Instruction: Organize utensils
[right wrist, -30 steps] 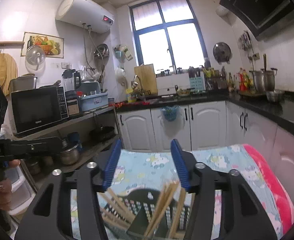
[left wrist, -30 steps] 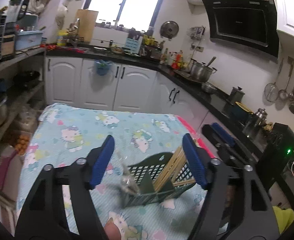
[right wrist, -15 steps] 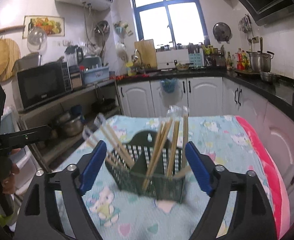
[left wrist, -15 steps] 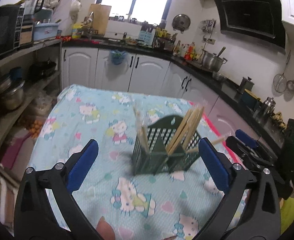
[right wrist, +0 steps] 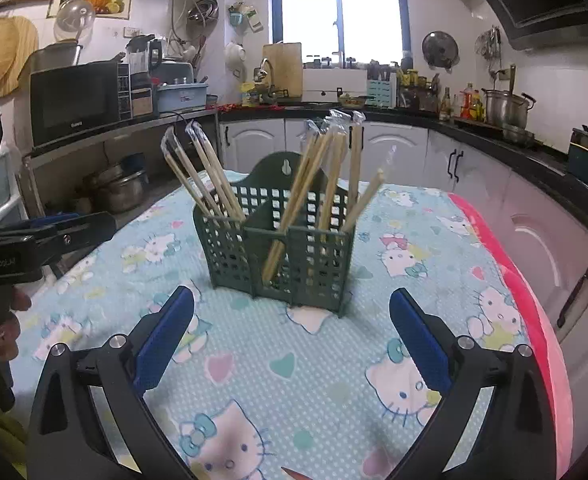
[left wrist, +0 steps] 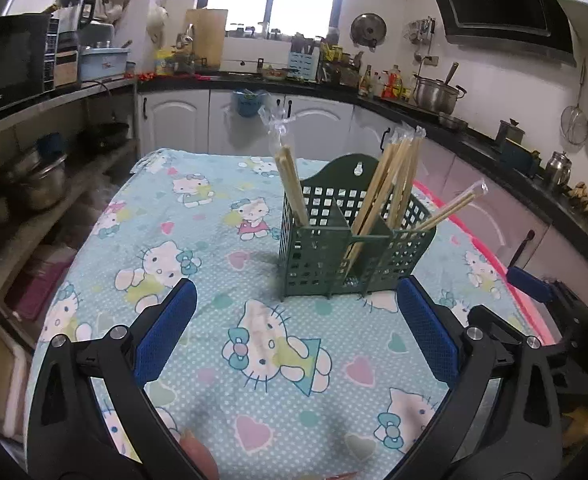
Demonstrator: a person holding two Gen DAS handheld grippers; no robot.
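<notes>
Chopsticks (left wrist: 386, 184) in clear plastic sleeves stand bundled in a dark green perforated utensil caddy (left wrist: 346, 256), which sits upright on a table covered by a light blue cartoon-cat tablecloth (left wrist: 181, 240). From the left wrist view, one sleeved pair (left wrist: 289, 184) leans in the caddy's left compartment, several lean together in the middle-right section, and one pair (left wrist: 450, 208) tilts out over the right wall. The left gripper (left wrist: 296, 334) hovers over the cloth in front of the caddy with its blue pads spread wide and nothing between them — it touches nothing. The right gripper (right wrist: 291, 336) also faces the caddy (right wrist: 281, 248) from another side; its jaws are opening, already far apart, with only bare cloth between them. In the right wrist view the left gripper's black body (right wrist: 41, 240) shows at the left edge, with fingers of the person's hand (right wrist: 11, 320) beneath it. Kitchen cabinets (right wrist: 394, 148) and a dark counter run behind the table.
</notes>
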